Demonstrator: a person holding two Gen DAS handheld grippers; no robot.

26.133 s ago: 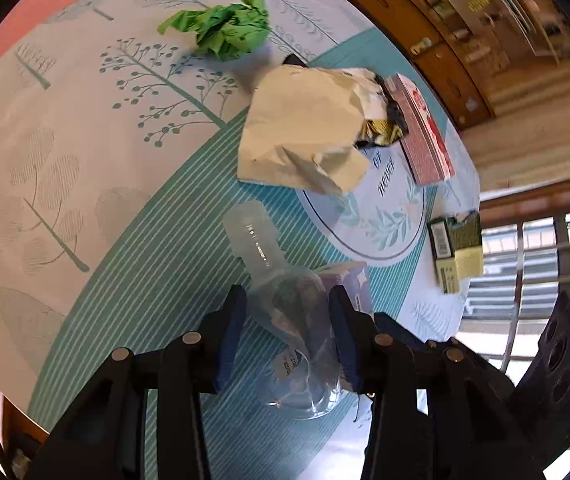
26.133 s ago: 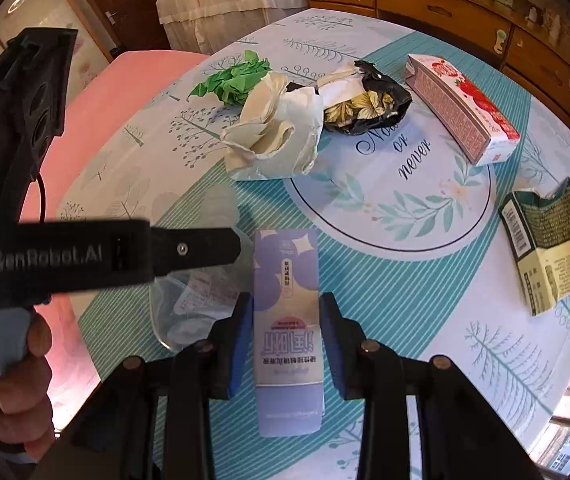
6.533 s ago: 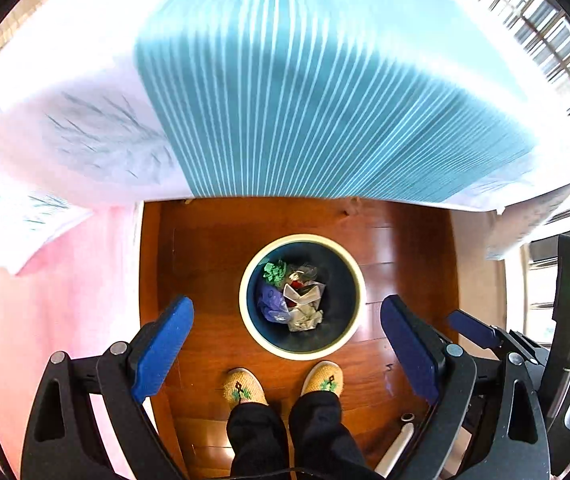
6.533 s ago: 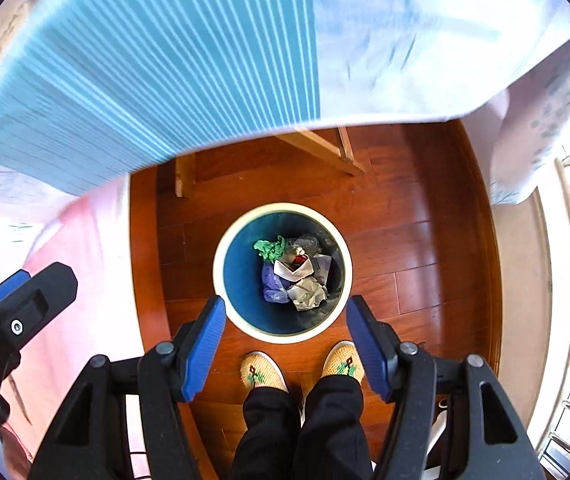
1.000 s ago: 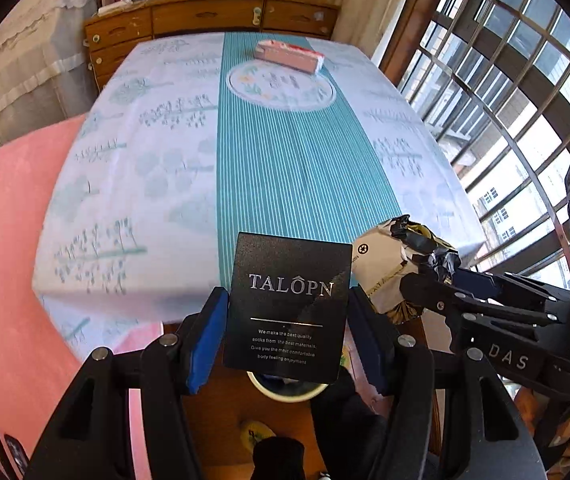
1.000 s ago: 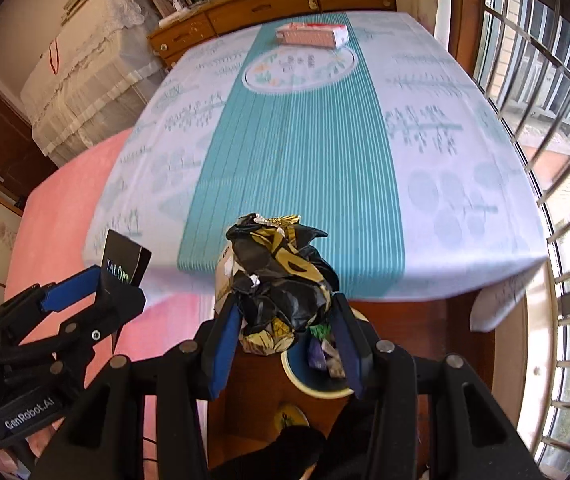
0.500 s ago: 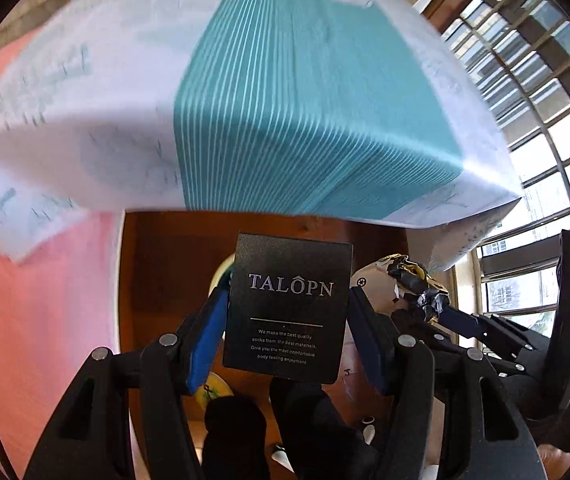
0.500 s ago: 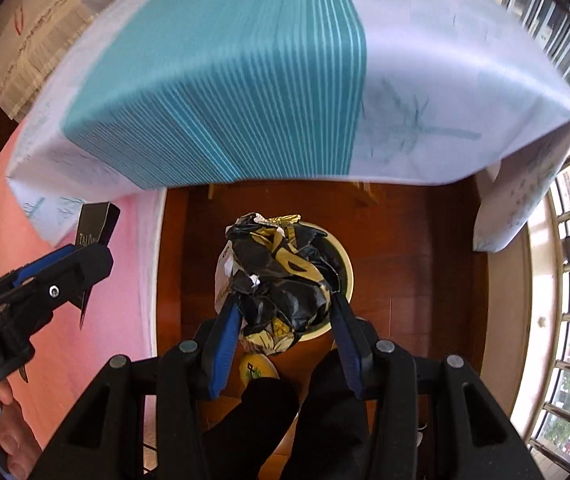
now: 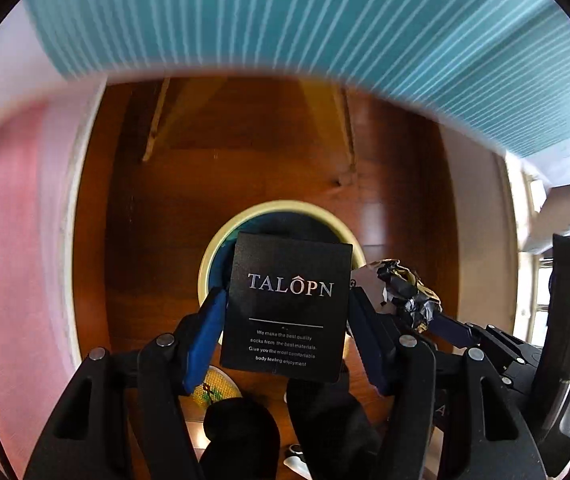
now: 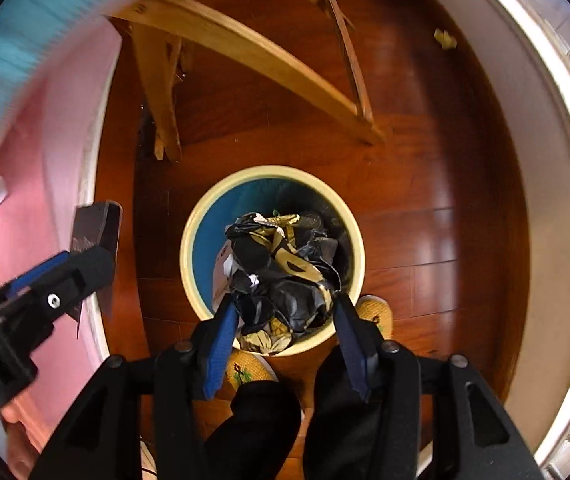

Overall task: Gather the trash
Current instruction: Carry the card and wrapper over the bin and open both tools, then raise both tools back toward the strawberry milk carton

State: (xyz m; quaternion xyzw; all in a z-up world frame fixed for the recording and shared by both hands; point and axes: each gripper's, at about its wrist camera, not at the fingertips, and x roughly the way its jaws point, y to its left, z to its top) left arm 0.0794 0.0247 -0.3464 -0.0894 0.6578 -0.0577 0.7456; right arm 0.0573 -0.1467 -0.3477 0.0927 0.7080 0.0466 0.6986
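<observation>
Both loads [image 10: 285,268] lower, over bin [image 10: 201,216]

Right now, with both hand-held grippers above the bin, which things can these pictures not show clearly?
- Bin contents: in both views the black card box and the crumpled black-gold wrapper cover them.
- Tablecloth print: blurred by motion in both views.
- Small print on the card box: too small to read fully, left wrist view.
- Yellow scrap on the floor: too small to name, right wrist view.

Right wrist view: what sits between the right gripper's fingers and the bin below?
A crumpled black-and-gold wrapper, between the opening fingers of the right gripper, directly over the bin.
</observation>
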